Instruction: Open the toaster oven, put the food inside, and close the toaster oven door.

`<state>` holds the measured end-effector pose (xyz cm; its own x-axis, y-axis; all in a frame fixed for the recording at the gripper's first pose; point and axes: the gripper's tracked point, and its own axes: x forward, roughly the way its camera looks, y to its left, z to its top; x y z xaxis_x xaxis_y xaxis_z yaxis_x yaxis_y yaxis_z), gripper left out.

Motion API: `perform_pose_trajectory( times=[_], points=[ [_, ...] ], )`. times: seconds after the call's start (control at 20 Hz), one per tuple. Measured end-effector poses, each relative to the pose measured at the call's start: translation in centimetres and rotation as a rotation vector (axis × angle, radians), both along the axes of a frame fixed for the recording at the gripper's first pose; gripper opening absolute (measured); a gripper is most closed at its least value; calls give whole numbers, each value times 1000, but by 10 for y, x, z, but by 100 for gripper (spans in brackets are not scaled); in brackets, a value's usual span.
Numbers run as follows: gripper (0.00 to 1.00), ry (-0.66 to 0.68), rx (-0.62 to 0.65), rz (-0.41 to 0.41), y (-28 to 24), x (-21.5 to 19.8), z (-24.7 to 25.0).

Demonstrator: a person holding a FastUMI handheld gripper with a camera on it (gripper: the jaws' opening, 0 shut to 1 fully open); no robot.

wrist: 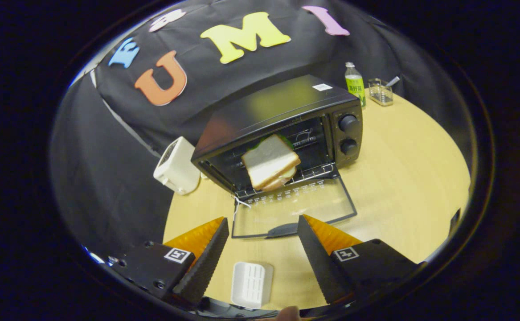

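Note:
A black toaster oven [282,111] stands on the round wooden table [402,178], well beyond my fingers. Its glass door [293,209] lies folded down flat toward me, the handle [282,230] nearest my fingertips. A sandwich [271,162] of white bread with green lettuce rests on the wire rack at the oven's mouth, partly sticking out over the front edge. My gripper [263,223] is open, the fingers wide apart and holding nothing, just short of the door handle.
A small white ridged tray [251,284] lies on the table between my fingers, close below. A white toaster [177,166] stands left of the oven. A green-labelled bottle [354,83] and a clear holder [380,92] sit behind the oven at the right.

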<state>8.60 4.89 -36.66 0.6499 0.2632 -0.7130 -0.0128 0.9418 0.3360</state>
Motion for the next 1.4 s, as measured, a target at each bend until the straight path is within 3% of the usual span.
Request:
perform_pose_trajectory(
  times=[0.3, 0.6, 0.75, 0.9, 1.4],
  points=[
    [100, 92, -159, 74, -22, -40, -51],
    [100, 167, -263, 120, -40, -45, -109],
    [100, 174, -301, 154, -40, -37, -130],
    [100, 181, -292, 137, -36, -25, -144],
    [100, 125, -336, 141, -20, 8, -150]
  ],
)
